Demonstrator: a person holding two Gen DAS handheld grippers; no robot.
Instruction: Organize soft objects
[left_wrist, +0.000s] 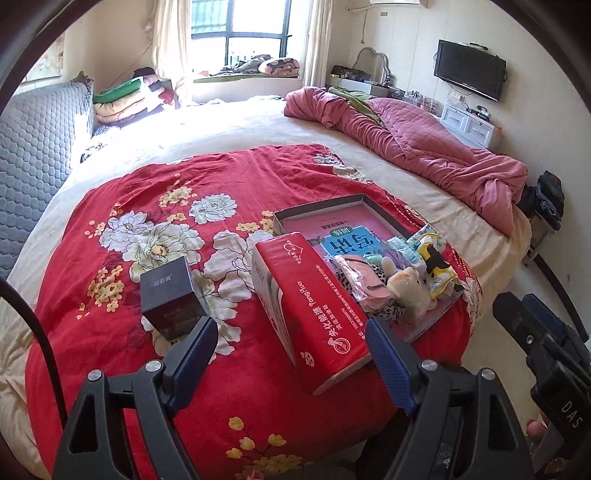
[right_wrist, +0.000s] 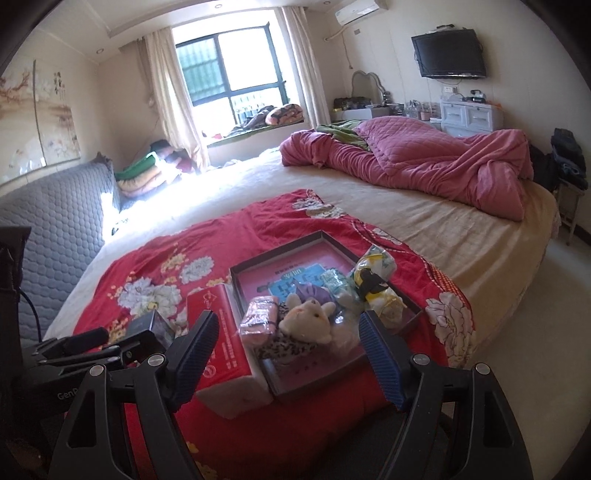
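Left gripper (left_wrist: 291, 339) tilts down over the red tissue pack (left_wrist: 314, 314), fingers apart, empty. Right gripper (right_wrist: 288, 332) likewise gapes before the plush toy (right_wrist: 308, 319), at twelve o'clock.

Both views look forward and downward over the bed's near end toward the window (left_wrist: 240, 33). The left wrist view sits close above the red floral quilt (left_wrist: 155, 206); the right wrist view looks flatter. The 2 share the tray (right_wrist: 314, 236) of soft toys.

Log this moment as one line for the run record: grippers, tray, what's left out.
left gripper: open, empty | right gripper: open, empty | tray: plush toy and soft packets inside | red tissue pack, dark box: outside on quilt
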